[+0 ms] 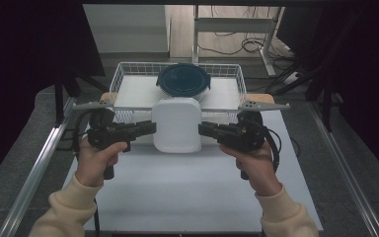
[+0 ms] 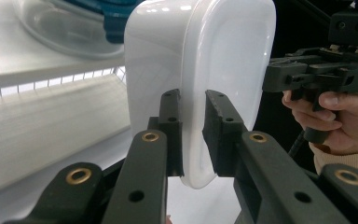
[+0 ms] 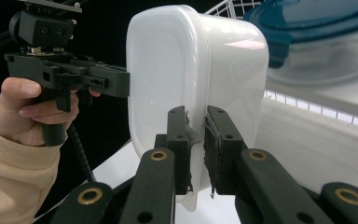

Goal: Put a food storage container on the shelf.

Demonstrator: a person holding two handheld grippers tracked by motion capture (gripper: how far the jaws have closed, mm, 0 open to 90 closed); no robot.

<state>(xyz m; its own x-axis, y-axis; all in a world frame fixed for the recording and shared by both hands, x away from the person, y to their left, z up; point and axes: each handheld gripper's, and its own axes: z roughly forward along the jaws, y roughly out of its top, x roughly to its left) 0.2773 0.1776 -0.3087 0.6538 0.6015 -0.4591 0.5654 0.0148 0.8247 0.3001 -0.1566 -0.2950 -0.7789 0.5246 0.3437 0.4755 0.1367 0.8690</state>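
Observation:
A white rounded-rectangular plastic container (image 1: 176, 123) hangs bottom-up between my two grippers, just in front of the wire basket. My left gripper (image 1: 153, 127) is shut on the rim of its left side; in the left gripper view the jaws (image 2: 193, 100) pinch the container's (image 2: 223, 56) thin edge. My right gripper (image 1: 201, 129) is shut on the opposite rim, and the right gripper view has the jaws (image 3: 196, 114) clamped on the container's (image 3: 168, 60) lip. Each gripper view also catches the other hand's gripper beyond the container.
A white wire basket (image 1: 123, 74) stands at the back of the white table top (image 1: 177, 192). In it sits a round glass bowl with a dark blue lid (image 1: 183, 79), directly behind the held container. Metal rails run along both table sides.

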